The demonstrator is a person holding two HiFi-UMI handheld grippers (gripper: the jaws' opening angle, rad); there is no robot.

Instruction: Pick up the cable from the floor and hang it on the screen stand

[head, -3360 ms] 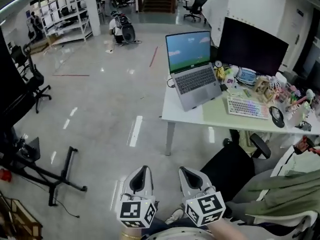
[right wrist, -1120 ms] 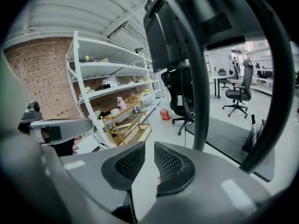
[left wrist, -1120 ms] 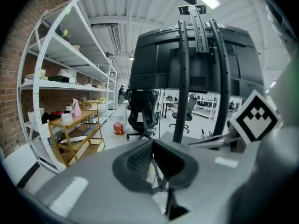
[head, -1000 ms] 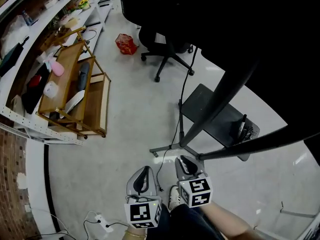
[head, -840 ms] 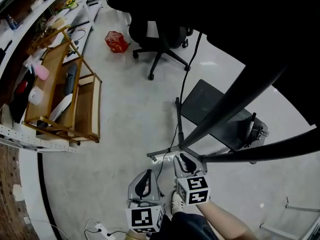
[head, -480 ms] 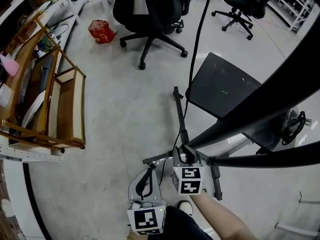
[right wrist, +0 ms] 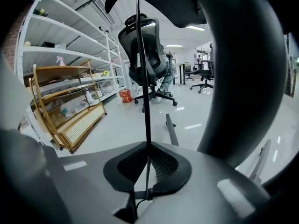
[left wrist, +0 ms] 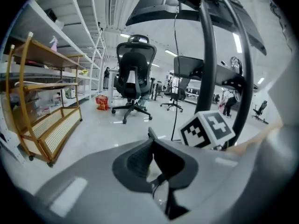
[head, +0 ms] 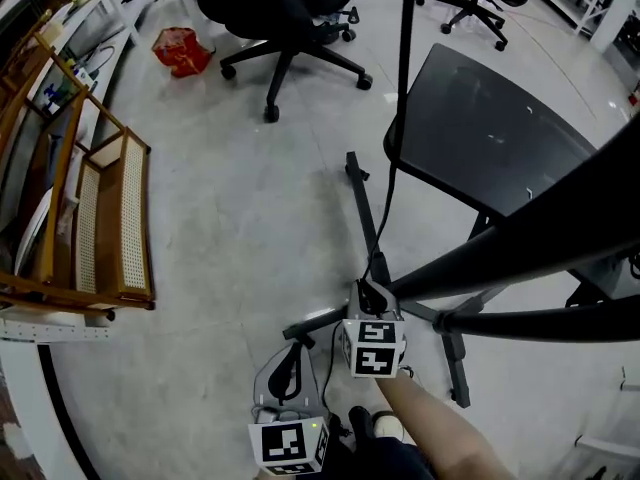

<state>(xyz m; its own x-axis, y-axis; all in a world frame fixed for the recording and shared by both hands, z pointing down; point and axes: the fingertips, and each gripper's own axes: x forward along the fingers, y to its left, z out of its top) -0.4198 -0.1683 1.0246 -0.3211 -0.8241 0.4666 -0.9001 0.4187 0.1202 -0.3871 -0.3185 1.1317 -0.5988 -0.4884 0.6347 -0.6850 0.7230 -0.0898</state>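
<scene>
A thin black cable point(head: 398, 118) hangs down past the screen stand's dark plate point(head: 500, 133) to the floor by the stand's leg point(head: 362, 213). My right gripper point(head: 368, 290) is low at the stand's base, shut on the cable. In the right gripper view the cable point(right wrist: 142, 55) runs straight down into the closed right gripper point(right wrist: 148, 146), with the thick stand pole point(right wrist: 247, 78) close on the right. My left gripper point(head: 296, 351) hangs behind and to the left, shut, with nothing seen between its tips. The left gripper point(left wrist: 150, 136) looks past the right one's marker cube point(left wrist: 210, 129).
A black office chair point(head: 290, 8) stands on castors beyond the stand. A wooden rack point(head: 100, 218) lines the left side, a red bag point(head: 182, 48) lies near it. The stand's thick arms point(head: 520, 243) cross the right. A shoe point(head: 390, 426) is under my right arm.
The view swung from the desk to the screen stand and came closer. My right gripper moved forward to the stand's base and onto the cable; the left stayed back.
</scene>
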